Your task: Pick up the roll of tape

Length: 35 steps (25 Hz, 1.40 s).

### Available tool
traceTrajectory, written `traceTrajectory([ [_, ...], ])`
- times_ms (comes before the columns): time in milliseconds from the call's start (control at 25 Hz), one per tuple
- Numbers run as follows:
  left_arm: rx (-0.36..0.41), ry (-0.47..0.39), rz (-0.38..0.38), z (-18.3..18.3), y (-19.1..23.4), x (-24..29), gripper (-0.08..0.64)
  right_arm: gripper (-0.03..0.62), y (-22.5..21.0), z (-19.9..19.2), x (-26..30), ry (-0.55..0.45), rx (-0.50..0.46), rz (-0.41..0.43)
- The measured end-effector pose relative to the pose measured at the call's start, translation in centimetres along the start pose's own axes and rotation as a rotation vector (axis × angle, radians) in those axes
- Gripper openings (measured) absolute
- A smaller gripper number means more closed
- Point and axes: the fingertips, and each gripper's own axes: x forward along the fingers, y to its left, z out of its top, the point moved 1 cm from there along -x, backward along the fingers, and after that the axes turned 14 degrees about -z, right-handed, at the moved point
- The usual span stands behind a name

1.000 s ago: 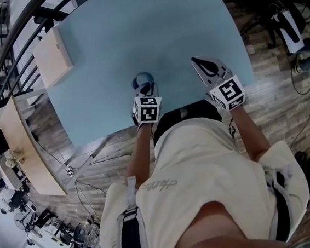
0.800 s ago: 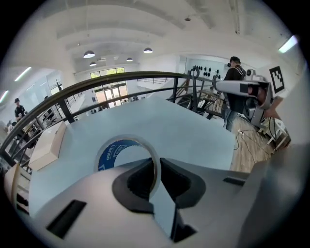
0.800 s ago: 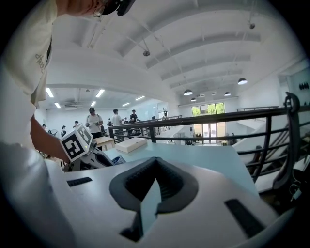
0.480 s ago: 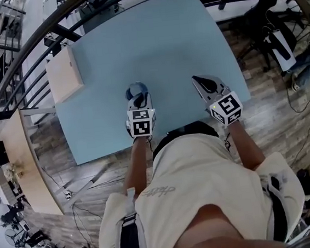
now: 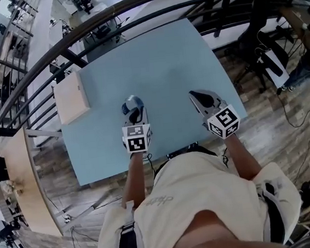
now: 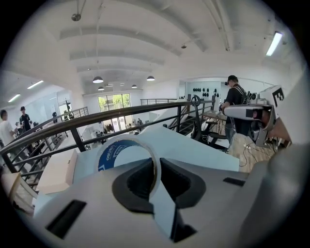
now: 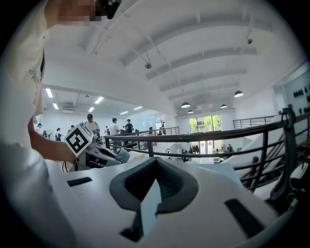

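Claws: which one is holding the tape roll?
The left claw, pinching the blue-and-white roll of tape by its rim; the right claw is shut on nothing.

Pinches the roll of tape [image 6: 107, 154] by its thin wall between the closed jaws of the left gripper [image 6: 156, 167], ring upright, blue inner label showing. Looks out over a pale blue table [image 6: 186, 145], with a wooden box [image 6: 55, 172] at left and a black railing [image 6: 121, 114] beyond. Catches the right gripper [image 6: 230, 110] at the right.
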Motion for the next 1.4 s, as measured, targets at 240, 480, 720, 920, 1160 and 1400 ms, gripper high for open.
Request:
traceTrajectory([
  [240, -0.001, -0.092, 0.021, 3.5, 1.2, -1.2, 0.055, 0.005, -0.3, 1.4, 0.1, -0.035, 0.034, 0.000],
  [480, 0.020, -0.172, 0.040, 7.2, 1.6, -2.4, 0.055, 0.005, 0.0, 3.6, 0.3, -0.059, -0.093, 0.019],
  [720, 0.021, -0.251, 0.047, 10.3, 1.4, -3.5, 0.055, 0.005, 0.0, 6.0, 0.5, -0.099, -0.073, 0.035],
  [920, 0.037, -0.298, 0.052, 11.9, 0.9, -4.6, 0.055, 0.005, -0.5, 8.0, 0.3, -0.145, -0.084, 0.021],
  [1160, 0.060, -0.354, 0.048, 13.8, 0.3, -6.5, 0.055, 0.005, -0.4, 9.5, -0.2, -0.185, -0.087, 0.023],
  [1400, 0.082, -0.375, 0.036, 14.7, -0.3, -7.5, 0.055, 0.005, -0.3, 10.5, -0.5, -0.209, -0.090, 0.015],
])
